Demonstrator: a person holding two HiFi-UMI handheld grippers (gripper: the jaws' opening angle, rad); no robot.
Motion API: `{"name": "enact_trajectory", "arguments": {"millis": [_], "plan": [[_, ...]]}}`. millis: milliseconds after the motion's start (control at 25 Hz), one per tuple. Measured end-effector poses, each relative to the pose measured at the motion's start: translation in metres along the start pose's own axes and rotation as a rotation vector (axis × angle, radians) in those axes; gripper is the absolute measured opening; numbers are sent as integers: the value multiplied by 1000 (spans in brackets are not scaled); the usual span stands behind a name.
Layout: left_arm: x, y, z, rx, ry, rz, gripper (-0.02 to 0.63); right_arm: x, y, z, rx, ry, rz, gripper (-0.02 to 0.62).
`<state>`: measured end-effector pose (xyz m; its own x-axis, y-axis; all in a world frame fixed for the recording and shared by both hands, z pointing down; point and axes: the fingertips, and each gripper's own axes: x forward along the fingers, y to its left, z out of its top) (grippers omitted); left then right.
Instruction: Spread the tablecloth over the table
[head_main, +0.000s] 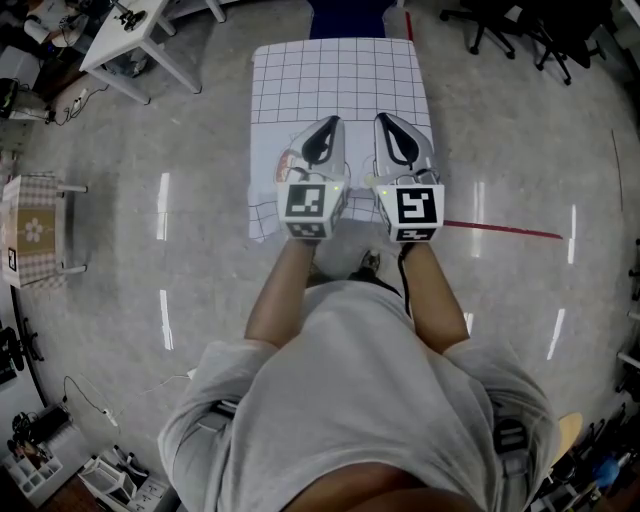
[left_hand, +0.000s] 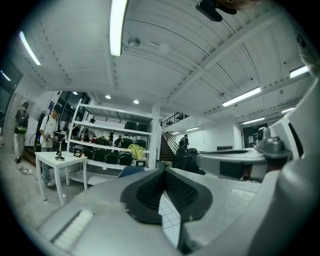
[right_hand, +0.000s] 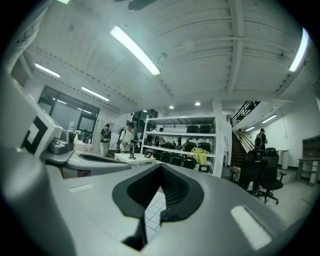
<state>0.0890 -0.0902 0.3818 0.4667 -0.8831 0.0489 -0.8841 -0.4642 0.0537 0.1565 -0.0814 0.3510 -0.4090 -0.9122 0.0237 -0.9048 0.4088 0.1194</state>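
A white tablecloth (head_main: 340, 80) with a thin grid pattern lies over the table ahead of me, and its near left corner (head_main: 262, 222) droops over the edge. Both grippers are held level, side by side, above the near half of the cloth. My left gripper (head_main: 322, 128) has its jaws together; in the left gripper view its tips (left_hand: 164, 172) meet and the cloth (left_hand: 170, 220) shows below through the gap. My right gripper (head_main: 392, 124) is likewise closed at the tips (right_hand: 161, 167), above the cloth (right_hand: 154, 210). I cannot tell whether either one pinches fabric.
A blue chair (head_main: 350, 18) stands at the table's far end. A white table (head_main: 125, 40) is at the upper left and a small stand with a checked cloth (head_main: 35, 230) at the left. Office chairs (head_main: 530, 30) stand at the upper right. Red tape (head_main: 500, 230) crosses the floor.
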Motion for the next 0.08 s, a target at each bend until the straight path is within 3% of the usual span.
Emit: {"name": "enact_trajectory", "arguments": {"millis": [80], "plan": [[0,0,2,2,-2,-3,20,0,0,1,-6,-1,-1,5]]}}
